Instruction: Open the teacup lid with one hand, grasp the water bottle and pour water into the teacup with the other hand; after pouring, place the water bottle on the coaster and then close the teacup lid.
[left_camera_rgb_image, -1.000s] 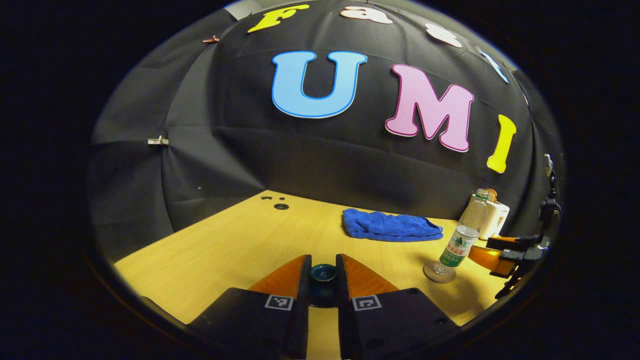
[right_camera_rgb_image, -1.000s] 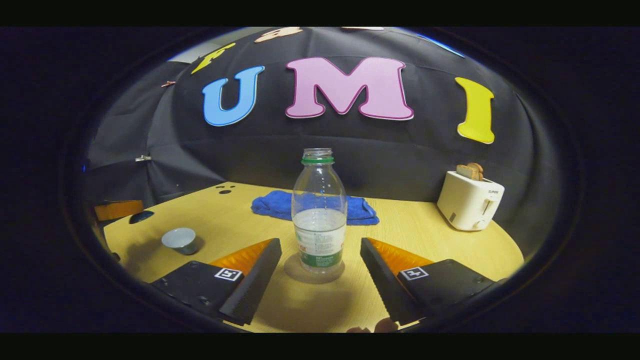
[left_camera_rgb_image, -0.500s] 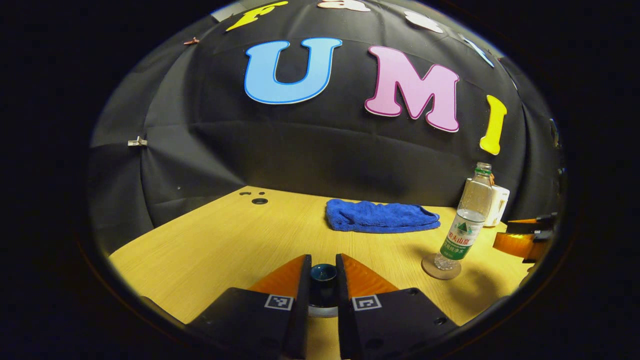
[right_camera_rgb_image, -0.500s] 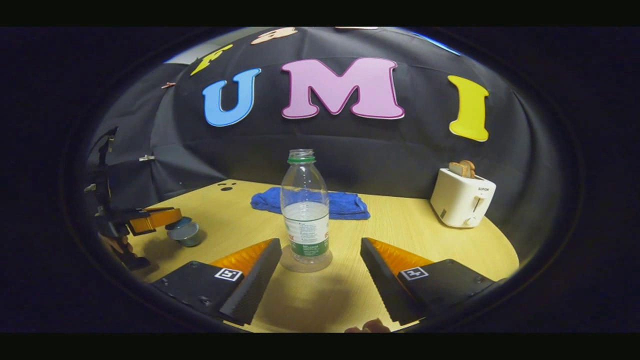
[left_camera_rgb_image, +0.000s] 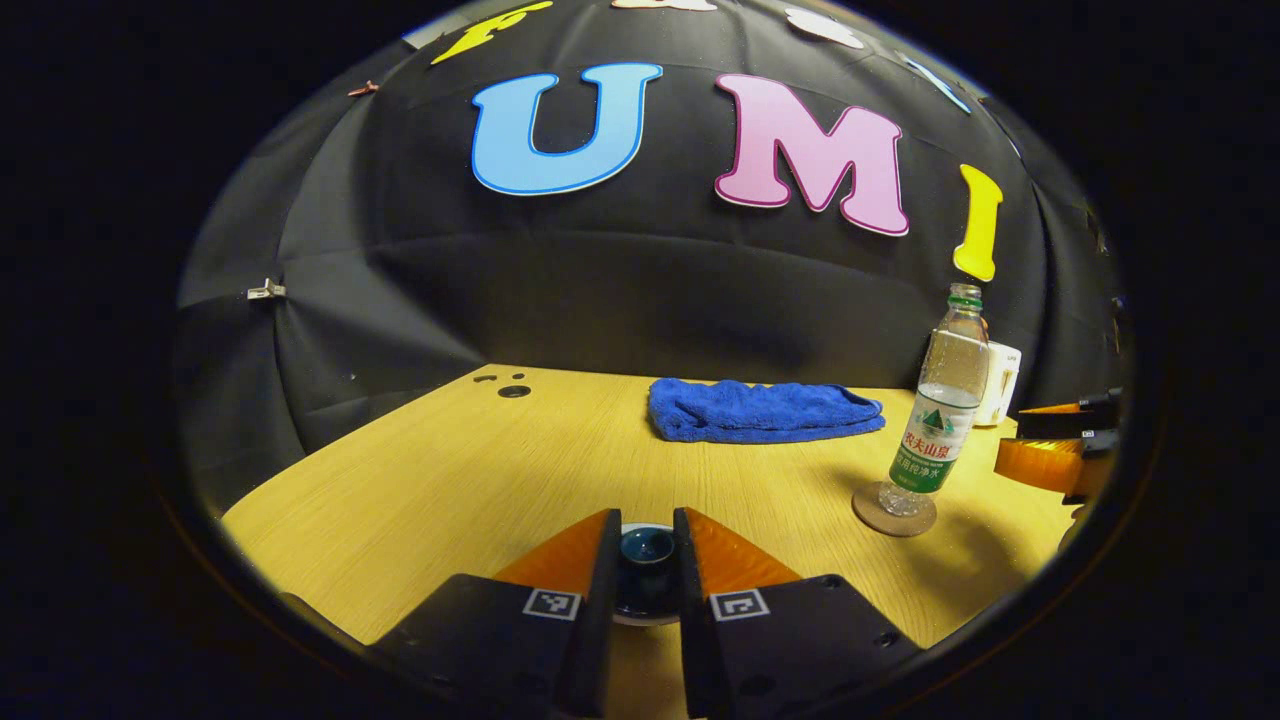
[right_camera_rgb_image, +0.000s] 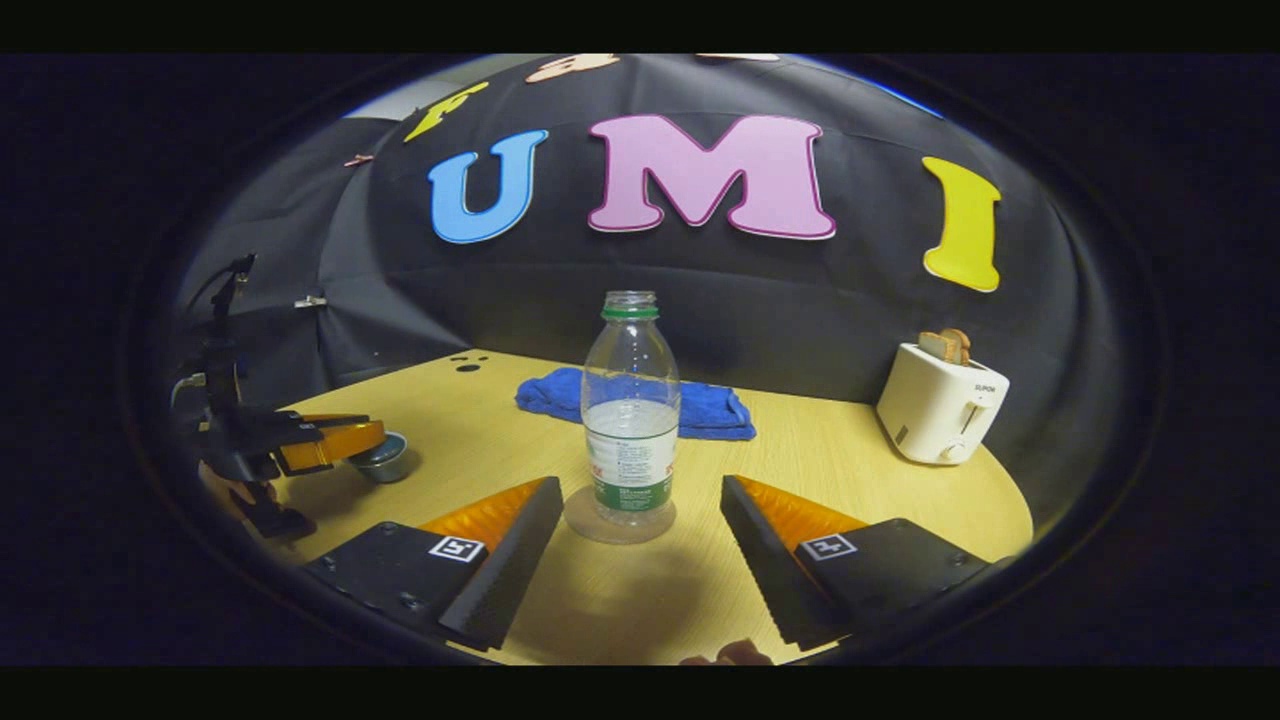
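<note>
Left gripper view: left gripper (left_camera_rgb_image: 646, 545) clamped on dark lid knob (left_camera_rgb_image: 646, 548), fingers pressing both sides; vs 1 s ago lid now lower, pale teacup rim (left_camera_rgb_image: 640, 620) showing just beneath it. Cup body hidden by fingers. Right gripper view: right gripper (right_camera_rgb_image: 640, 510) spread wide, nothing held, drawn back from water bottle (right_camera_rgb_image: 631, 400) vs 1 s ago. Bottle upright, uncapped, approx half full, on round coaster (right_camera_rgb_image: 620, 525), table (right_camera_rgb_image: 850, 480) centre. Teacup (right_camera_rgb_image: 381, 457) far left, partly behind left gripper. Blue cloth (right_camera_rgb_image: 700, 408) beyond bottle; toaster (right_camera_rgb_image: 940, 402) at right.
</note>
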